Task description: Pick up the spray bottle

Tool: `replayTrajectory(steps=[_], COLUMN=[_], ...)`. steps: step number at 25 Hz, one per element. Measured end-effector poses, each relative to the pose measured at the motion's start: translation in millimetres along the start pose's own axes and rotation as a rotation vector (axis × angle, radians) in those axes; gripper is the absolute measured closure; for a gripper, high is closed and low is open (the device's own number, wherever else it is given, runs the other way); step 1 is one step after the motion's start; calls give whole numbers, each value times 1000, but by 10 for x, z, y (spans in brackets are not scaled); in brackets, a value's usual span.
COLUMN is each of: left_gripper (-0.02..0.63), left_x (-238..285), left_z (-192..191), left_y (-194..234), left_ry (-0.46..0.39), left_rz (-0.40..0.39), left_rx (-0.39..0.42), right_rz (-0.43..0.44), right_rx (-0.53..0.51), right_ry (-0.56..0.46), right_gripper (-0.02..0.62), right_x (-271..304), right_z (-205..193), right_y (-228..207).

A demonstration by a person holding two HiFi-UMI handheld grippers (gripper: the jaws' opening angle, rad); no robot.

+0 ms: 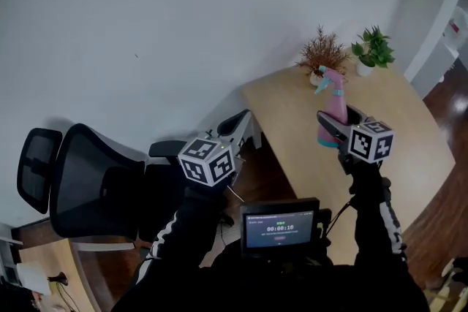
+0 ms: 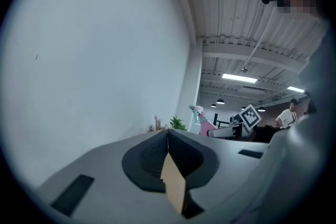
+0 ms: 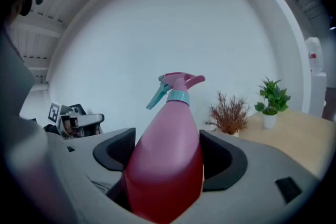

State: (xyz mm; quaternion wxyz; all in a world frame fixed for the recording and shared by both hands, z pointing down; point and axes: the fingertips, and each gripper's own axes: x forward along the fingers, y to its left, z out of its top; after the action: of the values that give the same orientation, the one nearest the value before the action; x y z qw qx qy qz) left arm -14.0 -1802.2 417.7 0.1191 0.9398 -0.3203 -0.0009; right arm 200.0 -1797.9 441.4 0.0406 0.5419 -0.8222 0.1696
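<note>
Right fingers around pink spray bottle

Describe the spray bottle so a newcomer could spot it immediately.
Start at the light wooden table by the white wall. Over it, the right hand-held gripper clamps the spray bottle. Unlike the brown plant and green plant behind, it is pink with a teal trigger.

There is one wooden table. At its far edge stand two potted plants, one brown plant and one green plant. Over the table there is one pink spray bottle. There are two grippers: the left gripper beyond the table's left edge and the right gripper above the table. One black office chair stands left of the table. One small screen shows below the table's near edge.
</note>
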Motion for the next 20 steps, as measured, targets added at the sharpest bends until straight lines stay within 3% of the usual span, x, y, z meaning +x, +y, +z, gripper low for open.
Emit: replayTrajectory(steps=[4,12,20], left_gripper=[600,600,600], left_x=[-141,-233,-375], left_z=[177,410,639], left_y=[-216,-554,-635], left_ry=[-31,-98,-149], left_rz=[-15,-16,-12], left_rx=[45,47,104], right_rz=[-16,-30,-71], right_rx=[-48,-91,-163], right_ry=[-157,-335,-402], right_gripper=[232,230,230], right_x=[-417,-983,-1142], right_z=[405,709,854], right_y=[234,295,440])
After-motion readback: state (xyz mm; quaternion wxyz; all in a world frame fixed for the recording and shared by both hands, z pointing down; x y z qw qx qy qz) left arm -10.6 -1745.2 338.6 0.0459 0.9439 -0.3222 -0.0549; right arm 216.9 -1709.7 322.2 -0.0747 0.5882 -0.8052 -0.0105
